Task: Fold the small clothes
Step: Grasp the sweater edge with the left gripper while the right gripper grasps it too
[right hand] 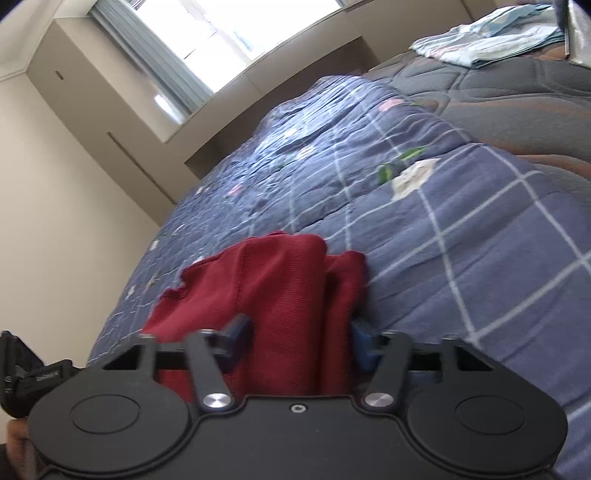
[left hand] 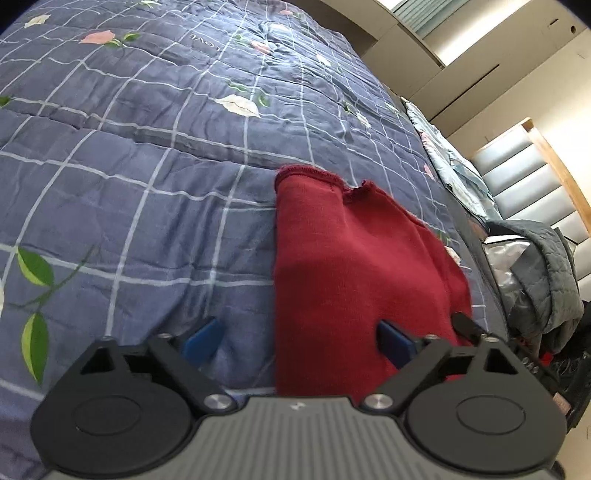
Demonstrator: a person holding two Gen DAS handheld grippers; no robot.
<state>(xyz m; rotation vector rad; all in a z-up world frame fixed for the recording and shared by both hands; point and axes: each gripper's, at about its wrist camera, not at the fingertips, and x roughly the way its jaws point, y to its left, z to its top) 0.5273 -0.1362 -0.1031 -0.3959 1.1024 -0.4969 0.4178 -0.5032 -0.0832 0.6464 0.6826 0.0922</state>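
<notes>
A dark red knit garment (left hand: 343, 266) lies partly folded on the blue checked quilt (left hand: 147, 155). My left gripper (left hand: 297, 341) is open low over the quilt, its jaws wide apart, with the garment's left edge between the blue fingertips (left hand: 201, 341). In the right wrist view the same red garment (right hand: 280, 295) lies bunched on the quilt (right hand: 461, 229). My right gripper (right hand: 299, 338) is open, its blue fingertips (right hand: 238, 330) on either side of a raised fold of the cloth, not closed on it.
A grey padded jacket (left hand: 546, 273) and a silver bag (left hand: 506, 266) lie at the bed's right side. Folded pale blue linen (right hand: 487, 40) lies on a dark quilted cover (right hand: 509, 96). A window (right hand: 236, 26) and cream cabinets (right hand: 92, 122) stand beyond the bed.
</notes>
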